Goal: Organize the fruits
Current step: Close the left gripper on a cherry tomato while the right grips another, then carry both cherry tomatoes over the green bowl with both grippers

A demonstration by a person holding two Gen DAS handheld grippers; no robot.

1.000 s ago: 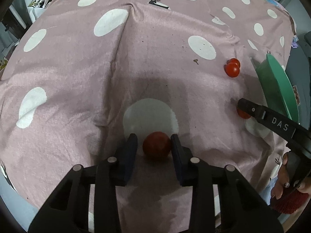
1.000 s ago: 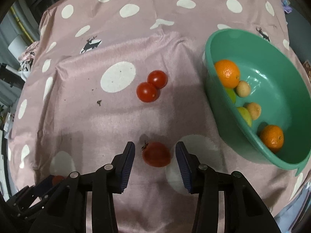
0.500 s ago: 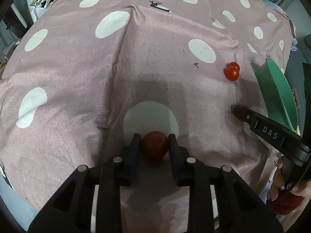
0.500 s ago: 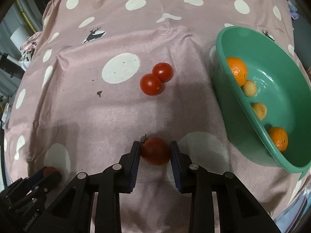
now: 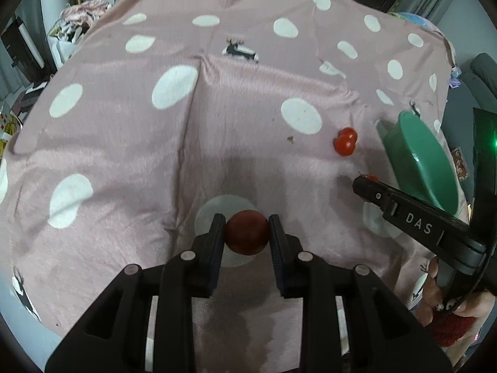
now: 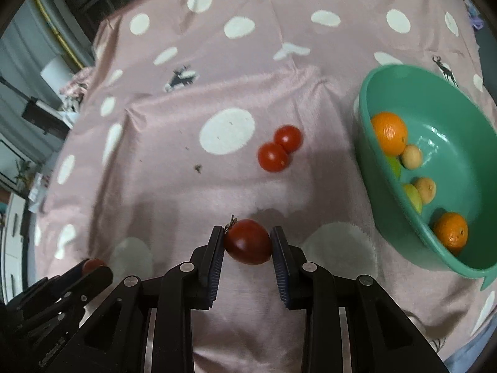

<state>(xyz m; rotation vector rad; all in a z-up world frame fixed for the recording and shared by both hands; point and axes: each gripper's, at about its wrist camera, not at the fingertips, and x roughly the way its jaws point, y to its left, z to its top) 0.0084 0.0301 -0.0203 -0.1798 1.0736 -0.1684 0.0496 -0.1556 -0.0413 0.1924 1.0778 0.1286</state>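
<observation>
right wrist: right hand-held gripper (image 6: 247, 244), open earlier, now clenches the tomato (image 6: 247, 242).

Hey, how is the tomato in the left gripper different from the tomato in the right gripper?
The tomato in the left gripper looks round and smooth, with no stem showing; the tomato in the right gripper is more lopsided and has a dried stem at its upper left. The left one looks duller and darker, while the right one shows a glossy highlight. Both are dark red, and each is clamped between closed jaws above the pink dotted cloth.
</observation>
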